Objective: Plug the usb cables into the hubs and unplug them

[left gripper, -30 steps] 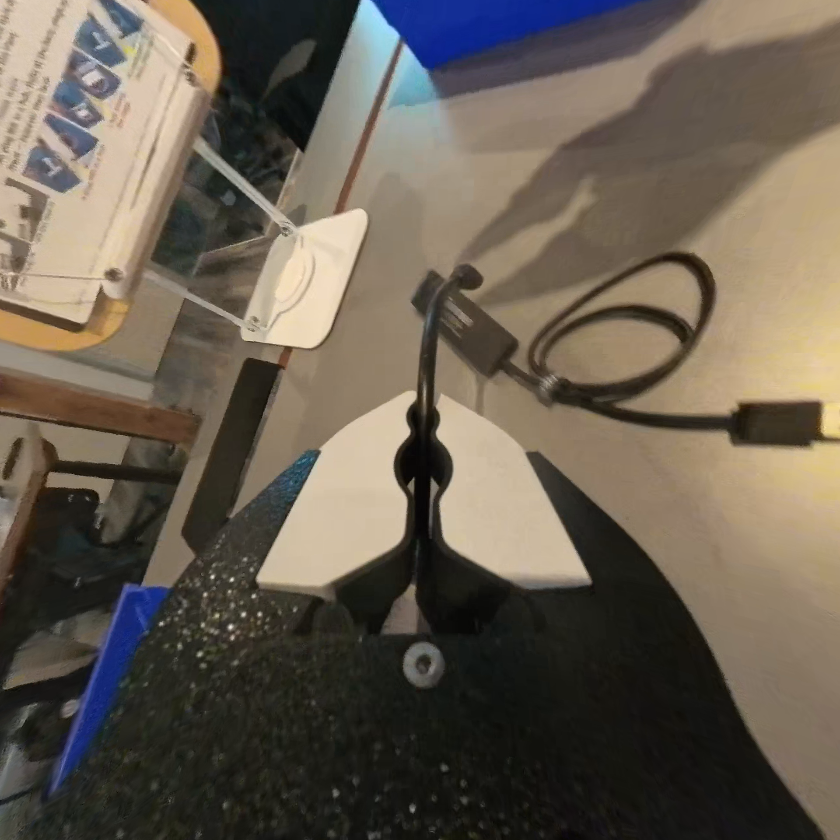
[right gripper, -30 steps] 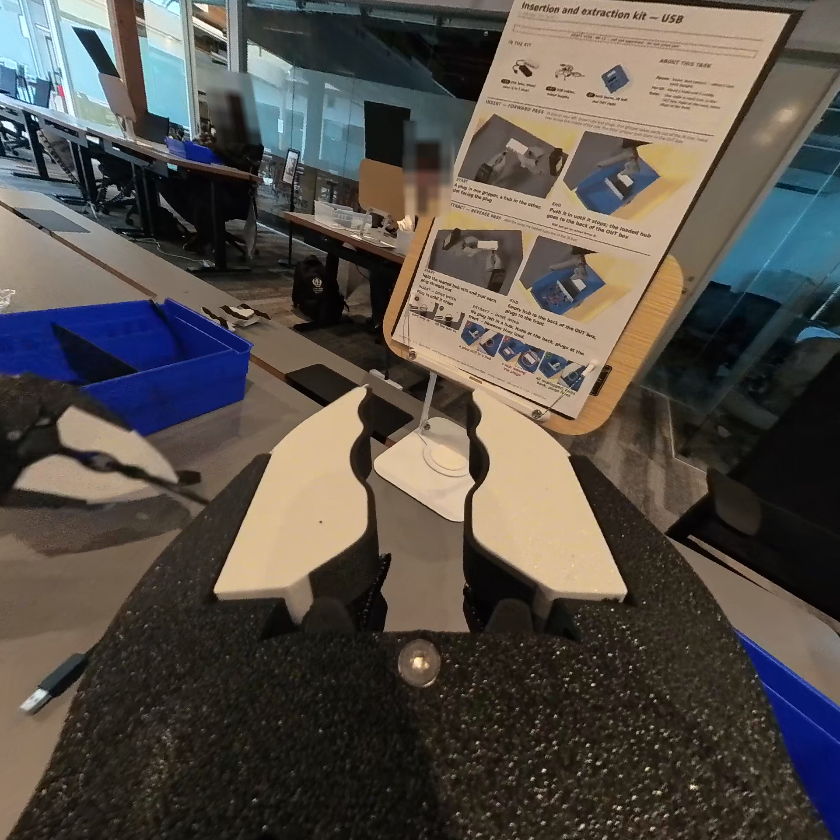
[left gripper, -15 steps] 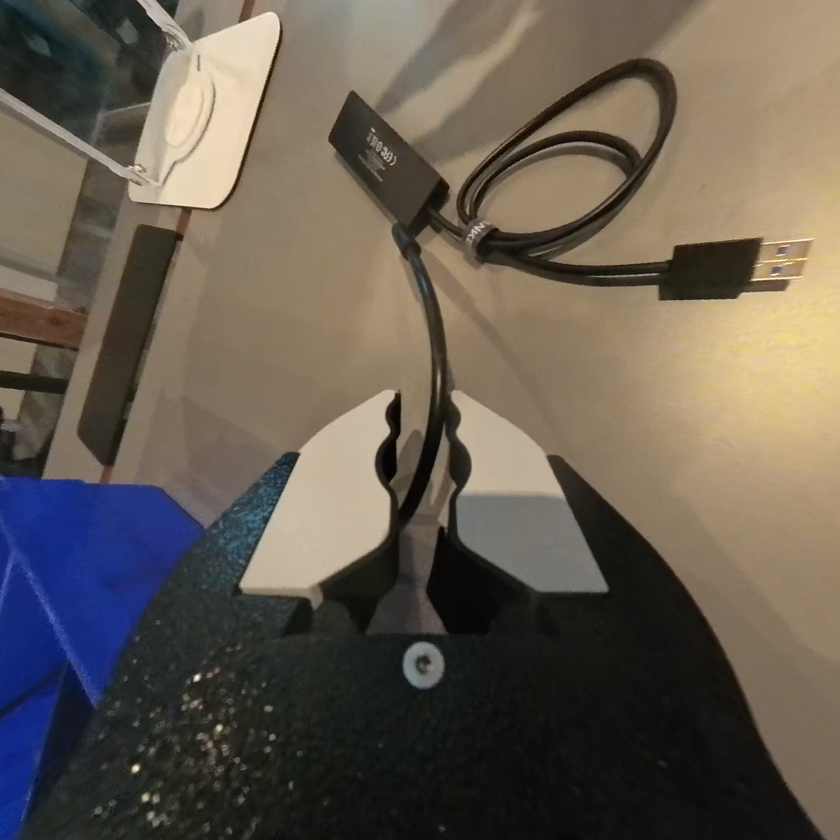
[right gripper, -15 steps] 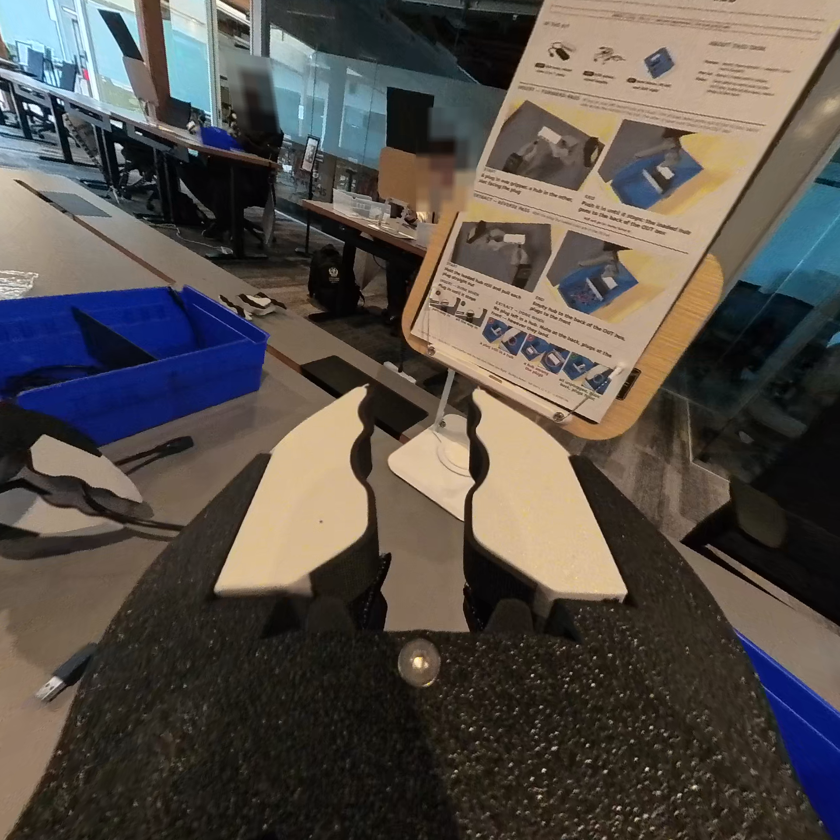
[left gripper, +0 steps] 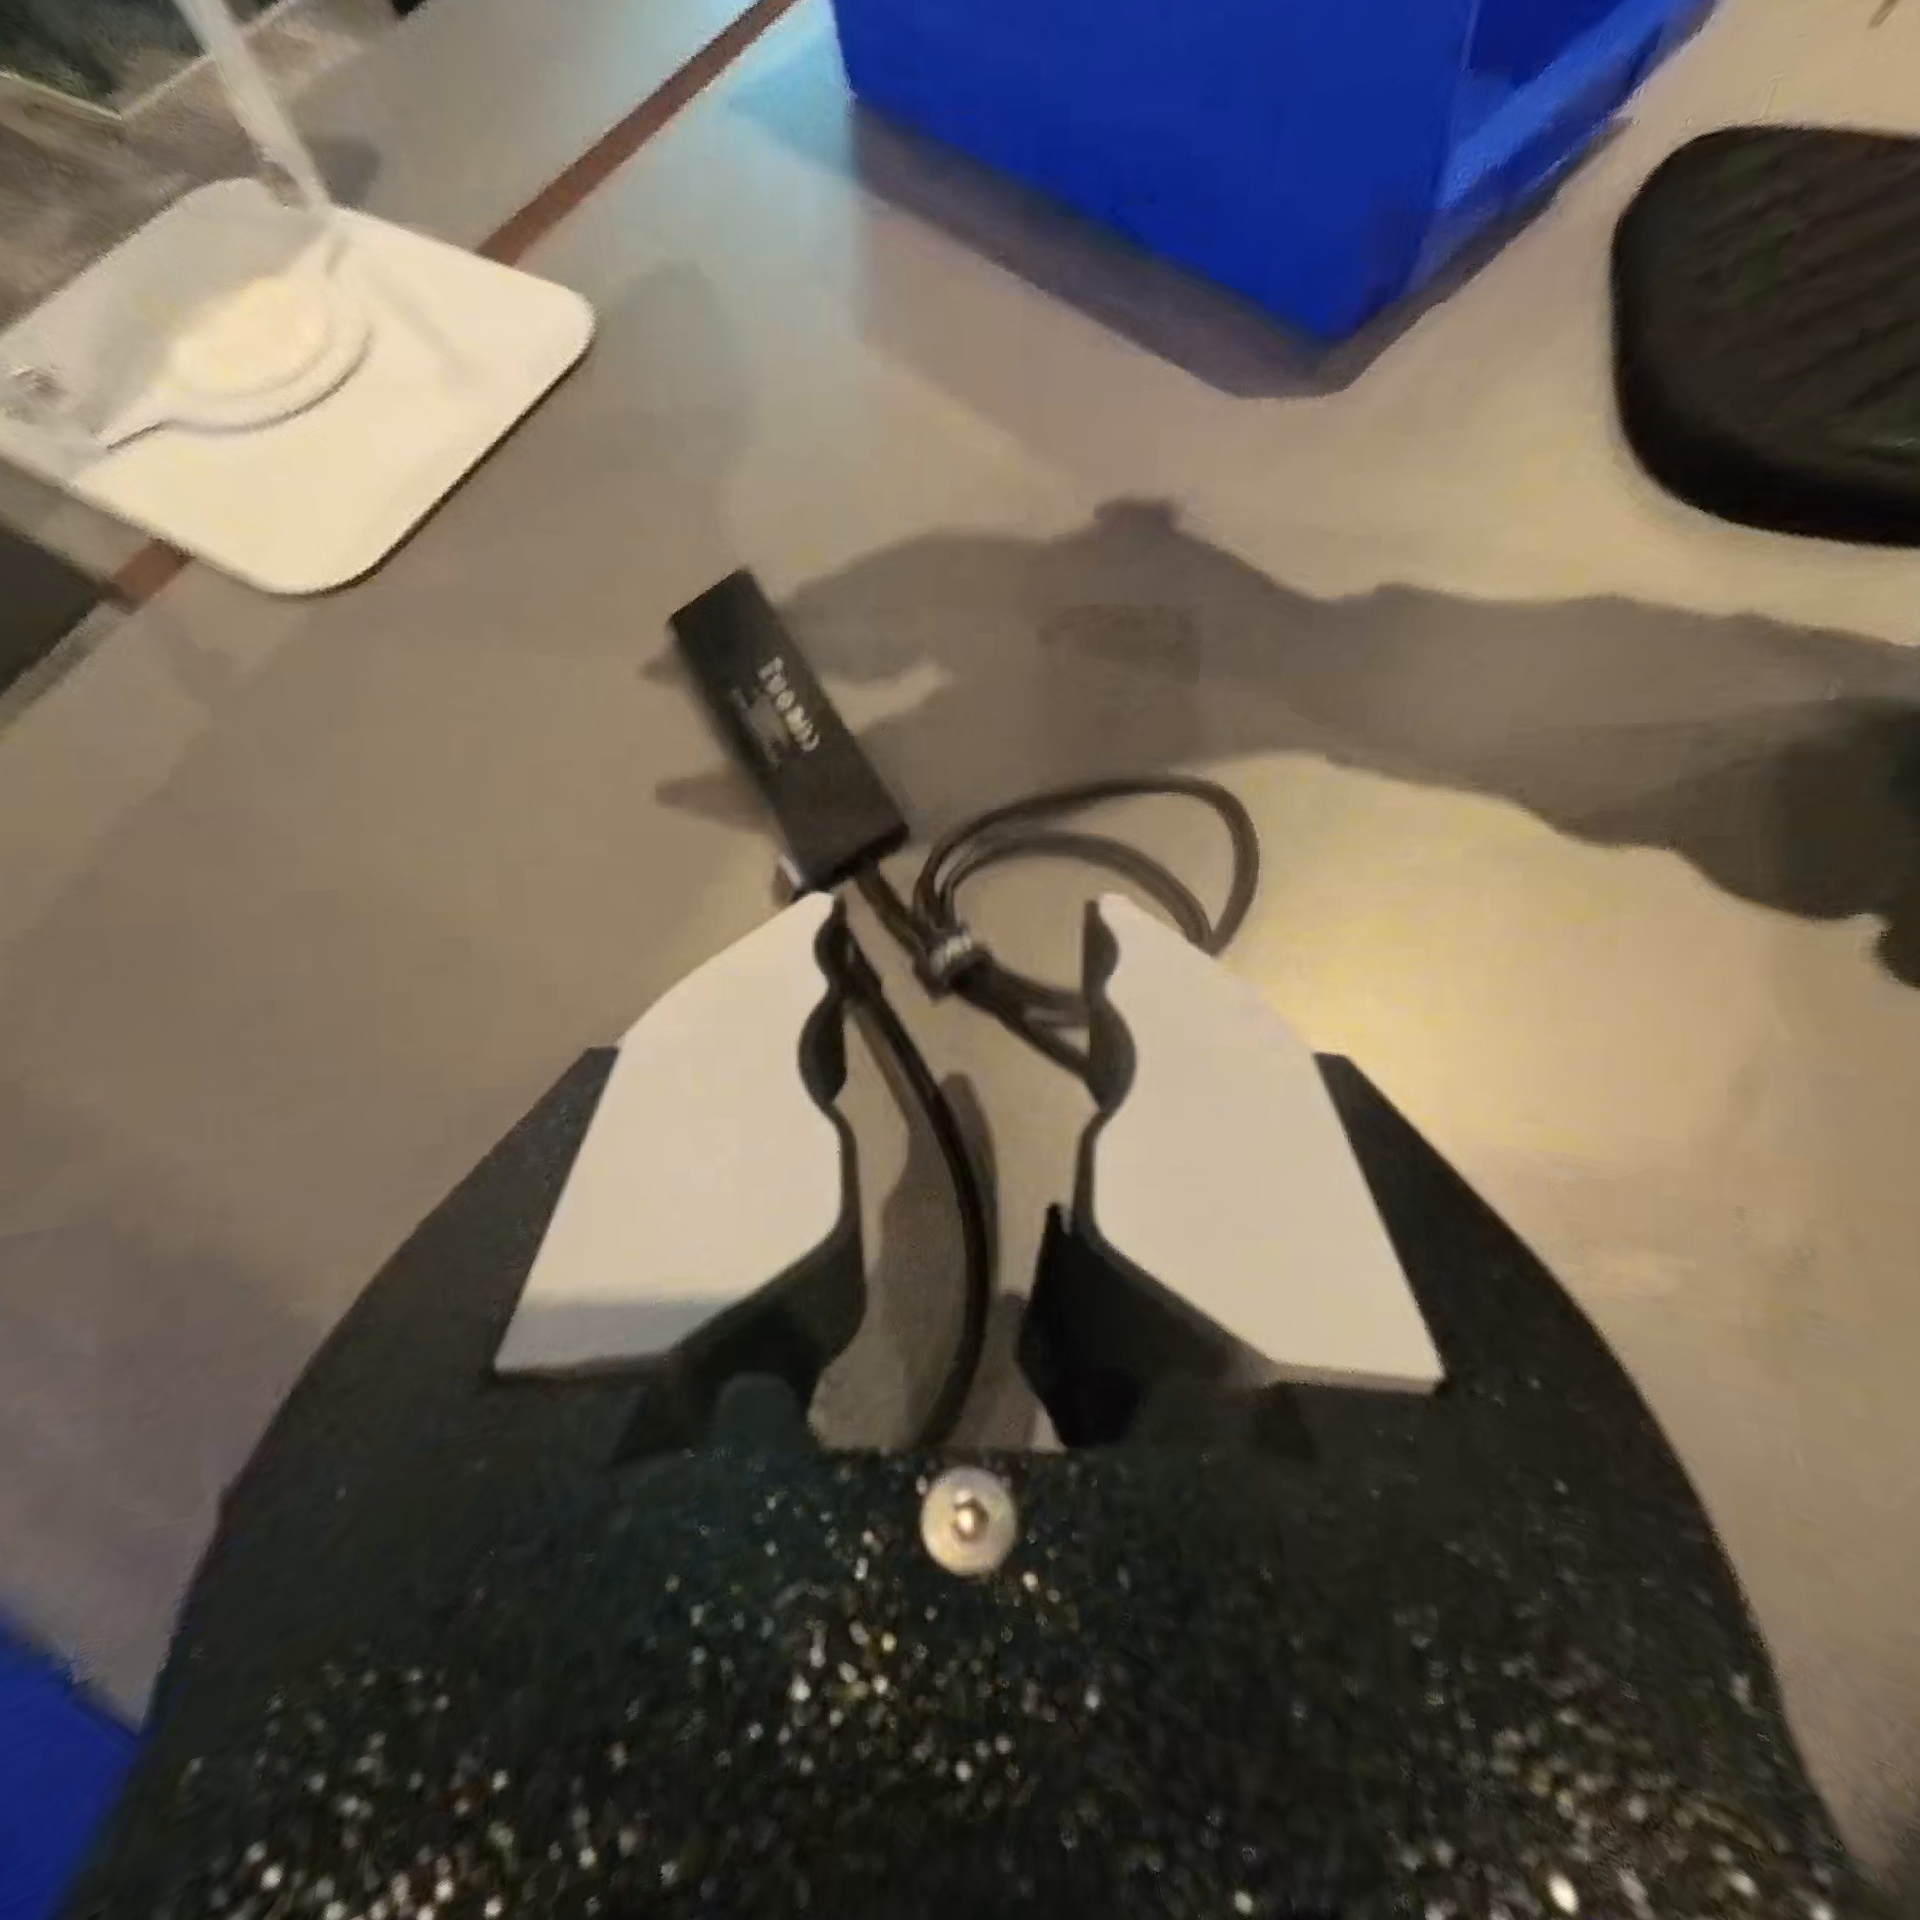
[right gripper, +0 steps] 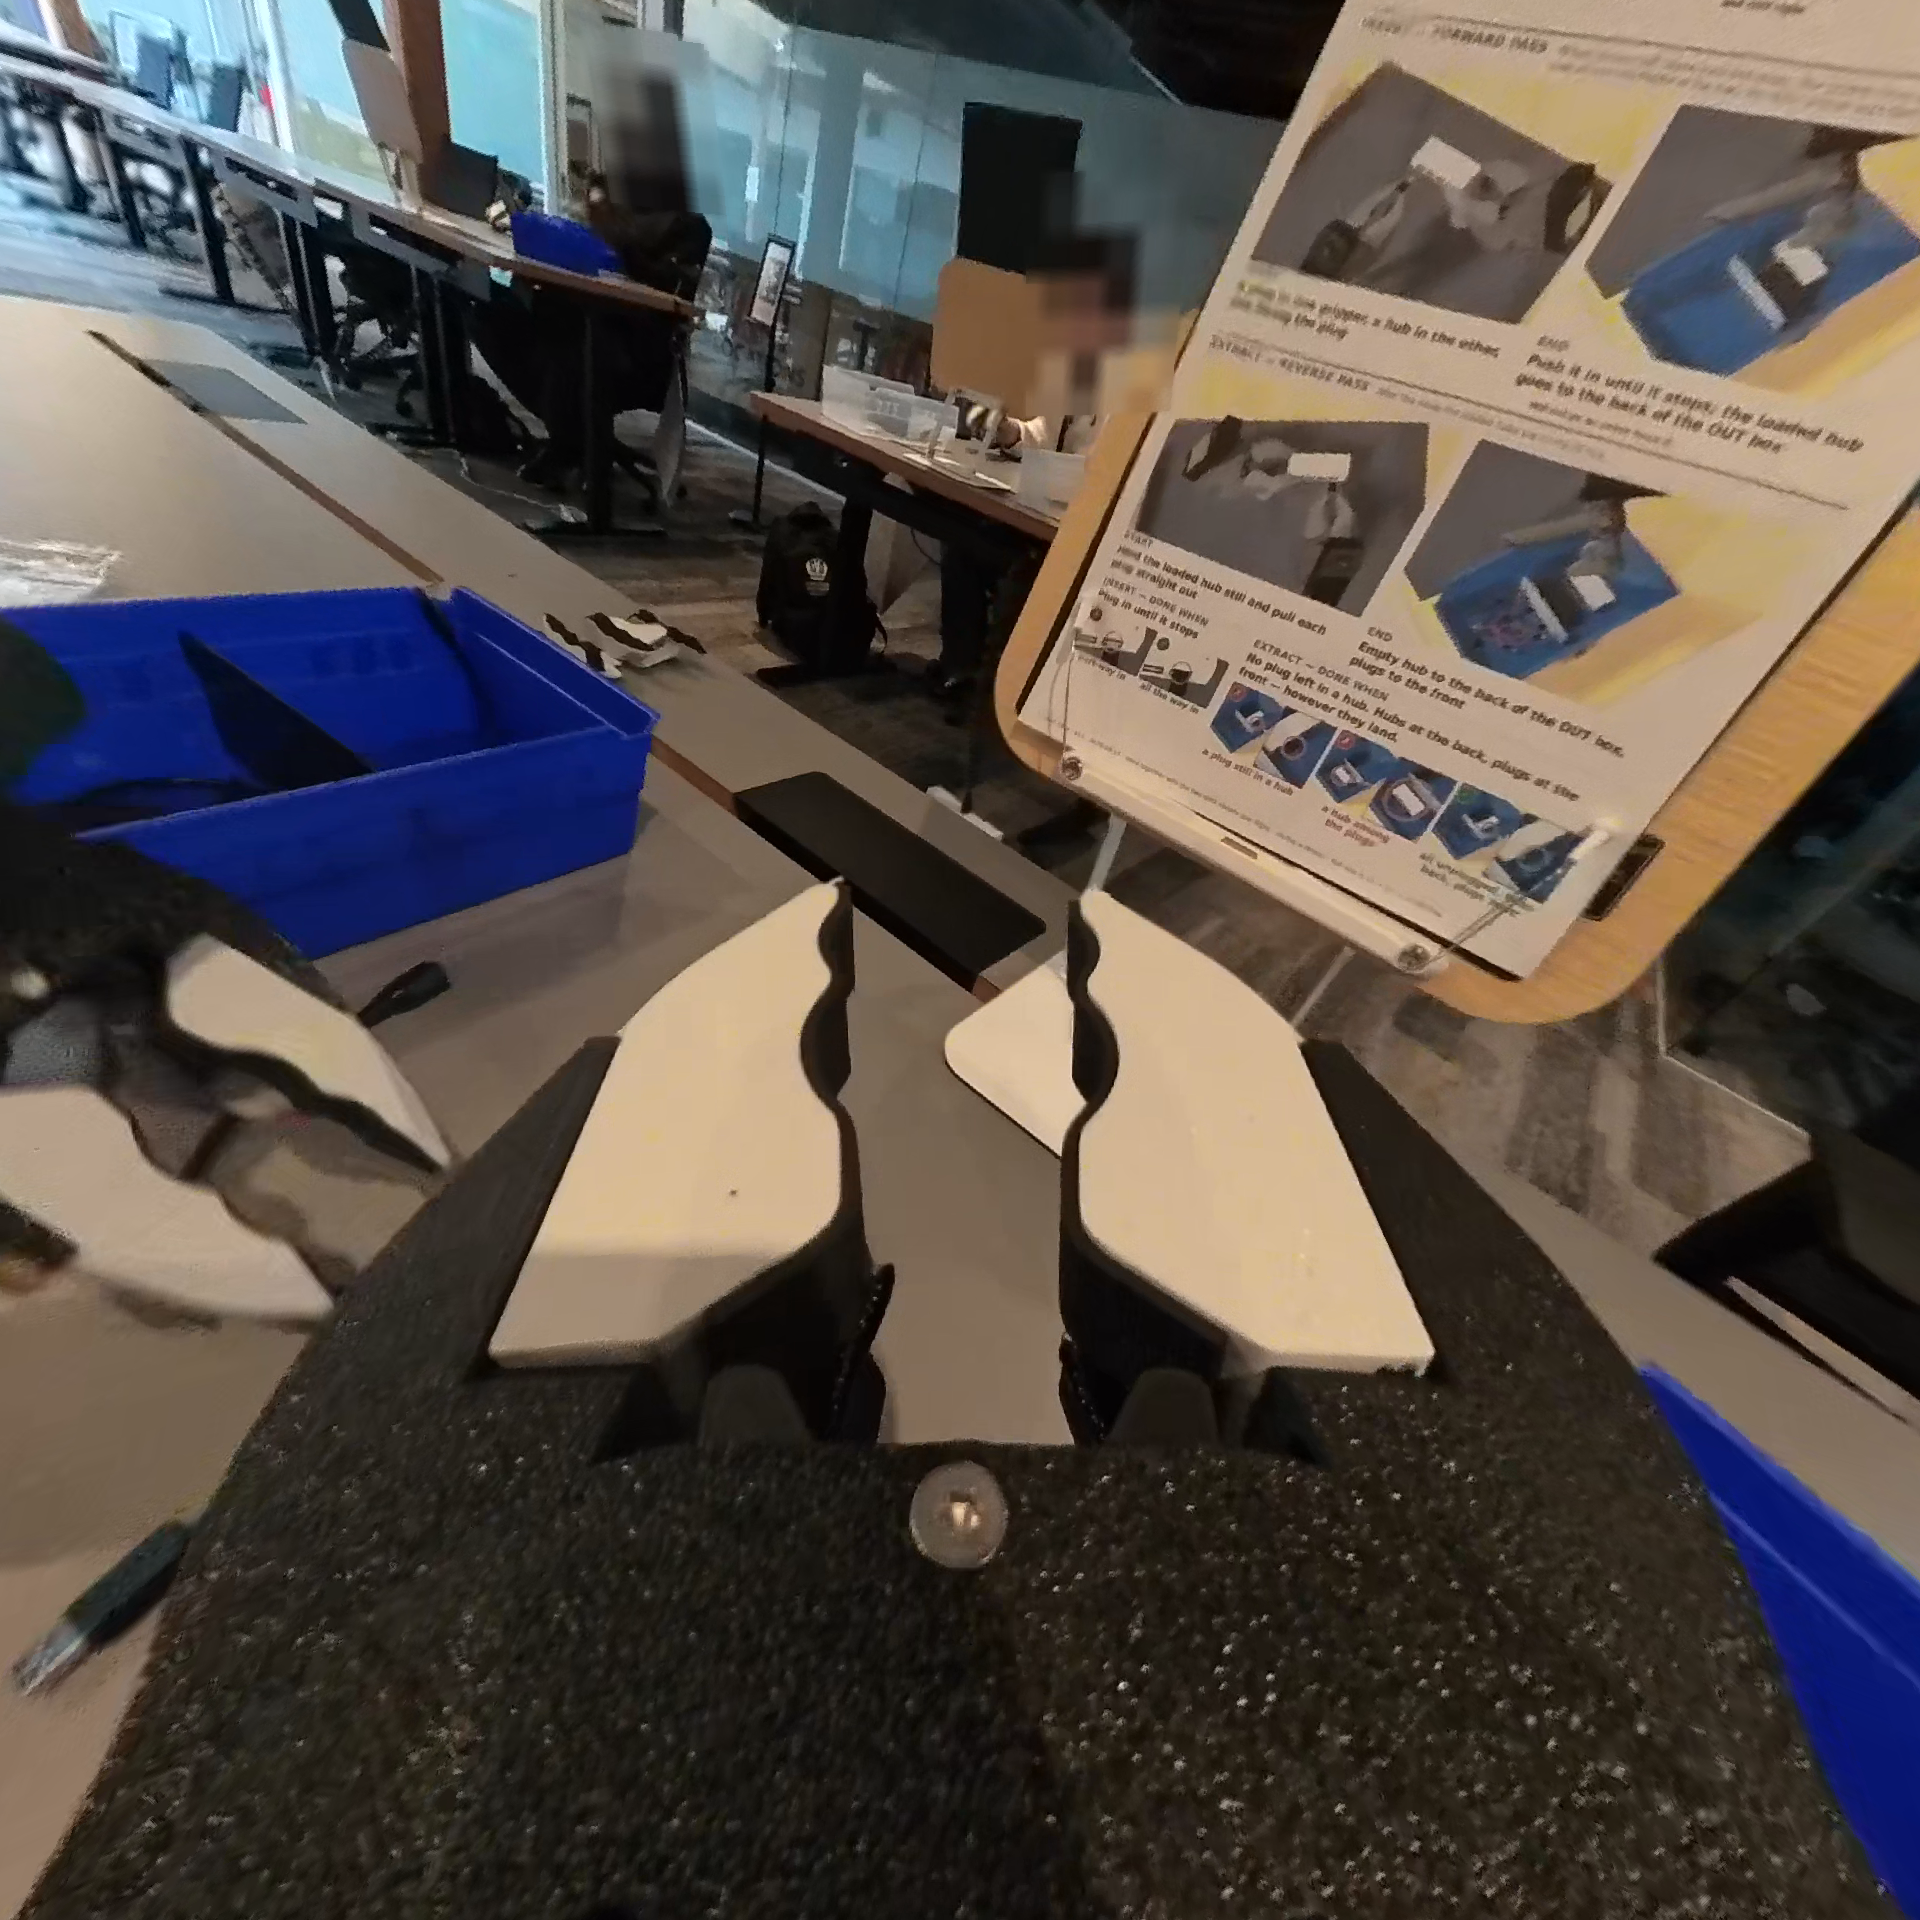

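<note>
In the left wrist view a black USB hub [left gripper: 784, 748] lies on the grey table just beyond my left gripper [left gripper: 961, 909]. The gripper is open. The hub's black cable [left gripper: 940, 1132] runs loose between the jaws, and its tied coil [left gripper: 1164, 862] lies by the right fingertip. My right gripper [right gripper: 958, 899] is open and empty, held above the table and pointing at the stand. The right wrist view shows the left gripper [right gripper: 260, 1091] at the left and the cable's USB plug [right gripper: 94, 1621] on the table at the lower left.
A blue divided bin [right gripper: 343, 748] stands at the far left and another blue bin [left gripper: 1195, 135] on the right [right gripper: 1818, 1610]. An instruction board [right gripper: 1507, 520] on a white stand base [left gripper: 281, 384] is at the table's far edge. People sit at desks behind it.
My left gripper has opened and let go of the hub's cable, and its view has swung so the hub lies straight ahead. My right gripper has stayed open and edged forward.
</note>
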The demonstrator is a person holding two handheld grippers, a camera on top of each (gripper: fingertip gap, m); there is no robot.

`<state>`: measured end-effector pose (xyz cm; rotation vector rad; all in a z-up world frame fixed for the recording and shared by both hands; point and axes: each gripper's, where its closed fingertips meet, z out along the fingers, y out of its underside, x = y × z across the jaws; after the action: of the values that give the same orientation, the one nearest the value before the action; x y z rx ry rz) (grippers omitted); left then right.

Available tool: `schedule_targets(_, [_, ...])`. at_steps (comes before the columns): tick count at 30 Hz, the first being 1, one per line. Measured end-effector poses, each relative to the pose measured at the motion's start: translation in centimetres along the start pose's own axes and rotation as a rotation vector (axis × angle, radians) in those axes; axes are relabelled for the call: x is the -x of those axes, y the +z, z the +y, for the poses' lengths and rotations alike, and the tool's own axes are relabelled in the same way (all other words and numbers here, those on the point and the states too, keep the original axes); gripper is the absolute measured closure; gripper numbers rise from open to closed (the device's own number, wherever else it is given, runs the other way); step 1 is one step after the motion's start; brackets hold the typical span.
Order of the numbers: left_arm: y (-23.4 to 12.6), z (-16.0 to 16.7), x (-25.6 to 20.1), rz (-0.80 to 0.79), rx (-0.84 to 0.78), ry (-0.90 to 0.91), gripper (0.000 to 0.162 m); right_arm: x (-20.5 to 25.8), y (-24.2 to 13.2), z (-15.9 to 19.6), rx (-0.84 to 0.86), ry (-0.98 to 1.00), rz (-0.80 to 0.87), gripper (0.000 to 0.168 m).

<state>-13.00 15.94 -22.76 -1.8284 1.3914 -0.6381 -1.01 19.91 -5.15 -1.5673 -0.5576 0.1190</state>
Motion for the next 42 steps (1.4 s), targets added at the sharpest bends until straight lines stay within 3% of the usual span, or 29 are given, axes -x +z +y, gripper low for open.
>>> schedule_targets(1, [1.4,-0.3,0.2,-0.004,0.021,0.021,0.116,0.3,0.8,0.7,0.000,0.015,0.006,0.129])
schedule_targets(5, [6.3,-0.2,2.8,-0.101,0.141,0.024,0.106,2.5,2.9,5.6,0.059,0.038,0.019,0.129])
schedule_targets(11, [10.1,1.2,4.9,-0.151,0.294,-0.042,0.109,4.0,2.6,12.1,0.102,0.043,0.095,0.131])
schedule_targets(16, [10.9,1.6,4.6,-0.135,0.353,-0.071,0.111,3.0,2.4,13.5,0.141,0.090,0.154,0.129])
schedule_targets(26, [10.8,1.8,4.2,-0.181,0.486,-0.169,0.121,4.2,3.1,14.2,0.151,0.166,0.098,0.129])
schedule_targets(35, [10.5,1.4,4.4,-0.199,0.330,-0.064,0.127,4.0,3.1,14.5,0.095,0.384,0.022,0.130])
schedule_targets(42, [7.2,-3.6,5.8,-0.333,-0.066,0.033,0.128,4.4,3.0,13.3,-0.021,0.613,-0.098,0.124])
